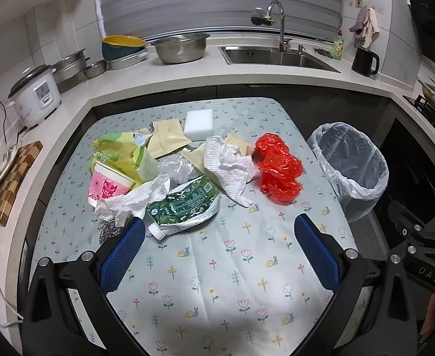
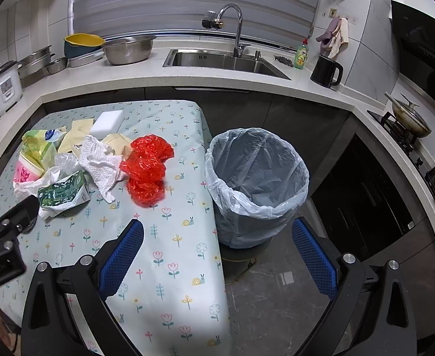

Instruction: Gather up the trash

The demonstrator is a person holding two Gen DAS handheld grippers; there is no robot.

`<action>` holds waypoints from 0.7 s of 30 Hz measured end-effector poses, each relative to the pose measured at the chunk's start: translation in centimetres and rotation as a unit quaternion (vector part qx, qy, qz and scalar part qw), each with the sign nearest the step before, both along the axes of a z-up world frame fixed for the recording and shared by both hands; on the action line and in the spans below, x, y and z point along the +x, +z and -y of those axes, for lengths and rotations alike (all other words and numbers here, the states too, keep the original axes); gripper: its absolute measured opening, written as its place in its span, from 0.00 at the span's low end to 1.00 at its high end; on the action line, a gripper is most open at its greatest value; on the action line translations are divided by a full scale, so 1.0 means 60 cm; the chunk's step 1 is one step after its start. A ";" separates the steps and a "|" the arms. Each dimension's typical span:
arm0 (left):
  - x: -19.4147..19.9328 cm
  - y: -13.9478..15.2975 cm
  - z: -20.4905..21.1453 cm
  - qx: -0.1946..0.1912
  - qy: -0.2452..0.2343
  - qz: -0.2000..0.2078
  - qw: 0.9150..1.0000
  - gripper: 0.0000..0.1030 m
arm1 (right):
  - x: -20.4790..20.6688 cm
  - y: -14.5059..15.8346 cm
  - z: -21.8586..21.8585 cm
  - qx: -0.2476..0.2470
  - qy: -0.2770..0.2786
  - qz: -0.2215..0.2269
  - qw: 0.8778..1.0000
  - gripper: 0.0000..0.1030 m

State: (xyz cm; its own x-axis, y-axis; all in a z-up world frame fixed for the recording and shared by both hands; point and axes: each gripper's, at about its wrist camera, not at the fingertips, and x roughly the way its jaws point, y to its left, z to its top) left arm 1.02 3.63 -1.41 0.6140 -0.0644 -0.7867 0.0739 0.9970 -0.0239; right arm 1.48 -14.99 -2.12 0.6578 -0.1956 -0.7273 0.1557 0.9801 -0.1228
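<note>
A pile of trash lies on the flowered tablecloth [image 1: 232, 267]: a red plastic bag [image 1: 279, 169] [image 2: 146, 167], crumpled paper towels [image 1: 229, 166] [image 2: 100, 163], a green carton [image 1: 185, 204] [image 2: 63, 194], a pink paper cup [image 1: 107, 185] [image 2: 24, 172], yellow-green wrappers [image 1: 119, 151] and beige paper [image 1: 167, 138]. A bin lined with a white bag [image 1: 351, 163] [image 2: 256, 178] stands right of the table. My left gripper [image 1: 220, 225] is open and empty, just short of the pile. My right gripper [image 2: 217, 228] is open and empty, over the table's right edge near the bin.
A white sponge block [image 1: 199, 124] [image 2: 106, 123] lies behind the pile. A counter wraps around with a rice cooker [image 1: 35, 98], metal bowls [image 1: 180, 47], a sink [image 1: 274, 55], a black kettle [image 2: 325, 72] and a stove with a pan [image 2: 410, 118].
</note>
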 end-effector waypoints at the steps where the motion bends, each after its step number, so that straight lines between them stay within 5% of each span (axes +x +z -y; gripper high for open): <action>1: 0.003 -0.004 -0.011 0.002 0.005 -0.001 1.000 0.93 | 0.003 -0.003 -0.004 0.002 0.001 0.000 1.000 0.93; 6: 0.021 -0.038 -0.075 0.023 0.044 -0.016 0.999 0.93 | 0.027 -0.023 -0.035 0.006 0.011 -0.001 1.000 0.93; 12: 0.046 -0.056 -0.146 0.016 0.072 0.027 0.997 0.93 | 0.070 -0.053 -0.075 0.015 0.025 -0.010 1.000 0.93; 21: 0.082 -0.074 -0.178 0.013 0.059 0.010 0.998 0.93 | 0.170 -0.109 -0.105 0.061 0.022 -0.031 0.997 0.86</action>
